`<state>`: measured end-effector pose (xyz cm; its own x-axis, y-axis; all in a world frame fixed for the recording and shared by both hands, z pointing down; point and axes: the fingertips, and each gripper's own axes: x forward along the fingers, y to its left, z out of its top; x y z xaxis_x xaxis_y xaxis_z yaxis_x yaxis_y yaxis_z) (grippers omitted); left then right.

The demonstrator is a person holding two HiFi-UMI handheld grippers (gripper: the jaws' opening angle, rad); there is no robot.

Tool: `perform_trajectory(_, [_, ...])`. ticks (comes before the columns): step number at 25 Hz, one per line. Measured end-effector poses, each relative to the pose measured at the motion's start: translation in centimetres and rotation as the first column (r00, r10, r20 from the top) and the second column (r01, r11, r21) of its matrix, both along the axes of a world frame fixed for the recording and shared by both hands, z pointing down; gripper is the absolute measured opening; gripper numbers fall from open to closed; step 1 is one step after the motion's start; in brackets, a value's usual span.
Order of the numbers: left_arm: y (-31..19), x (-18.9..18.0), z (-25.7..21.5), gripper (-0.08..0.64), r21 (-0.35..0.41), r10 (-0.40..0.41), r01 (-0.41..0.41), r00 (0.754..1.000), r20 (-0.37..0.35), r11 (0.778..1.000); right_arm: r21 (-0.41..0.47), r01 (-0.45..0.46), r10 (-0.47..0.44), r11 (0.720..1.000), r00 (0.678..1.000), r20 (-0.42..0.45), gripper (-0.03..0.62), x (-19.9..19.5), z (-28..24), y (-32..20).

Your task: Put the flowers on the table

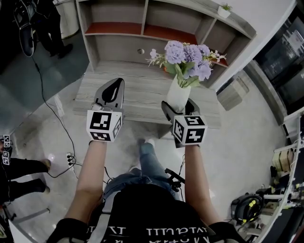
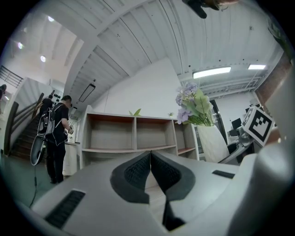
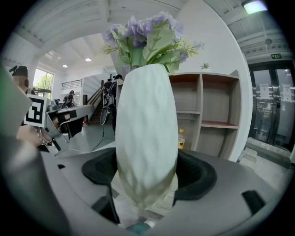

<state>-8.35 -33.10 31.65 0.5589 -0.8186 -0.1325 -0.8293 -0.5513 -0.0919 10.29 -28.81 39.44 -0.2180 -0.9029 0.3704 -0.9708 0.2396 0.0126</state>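
Observation:
A white vase (image 1: 178,95) with purple flowers (image 1: 187,54) hangs upright over the grey wooden table (image 1: 137,90), near its right part. My right gripper (image 1: 179,105) is shut on the vase's lower body. In the right gripper view the vase (image 3: 145,133) fills the gap between both dark pads, with the flowers (image 3: 147,37) above. My left gripper (image 1: 114,88) hovers over the table's left part, shut and holding nothing. In the left gripper view its tips (image 2: 150,156) meet, and the vase (image 2: 212,143) stands to the right.
A grey shelf unit (image 1: 142,28) with red-lined compartments rises behind the table, with a small potted plant (image 1: 224,9) on top. A yellow bottle (image 3: 181,138) stands on a shelf. A cable (image 1: 47,95) and power strip (image 1: 70,159) lie on the floor. A person (image 2: 57,133) stands at the left.

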Motion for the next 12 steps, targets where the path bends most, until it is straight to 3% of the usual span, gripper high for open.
perform_trajectory(12, [-0.1, 2.2, 0.8, 0.009, -0.027, -0.021, 0.021, 0.999, 0.025, 0.999, 0.014, 0.039, -0.039, 0.999, 0.999, 0.001, 0.384, 1.0, 1.8, -1.9])
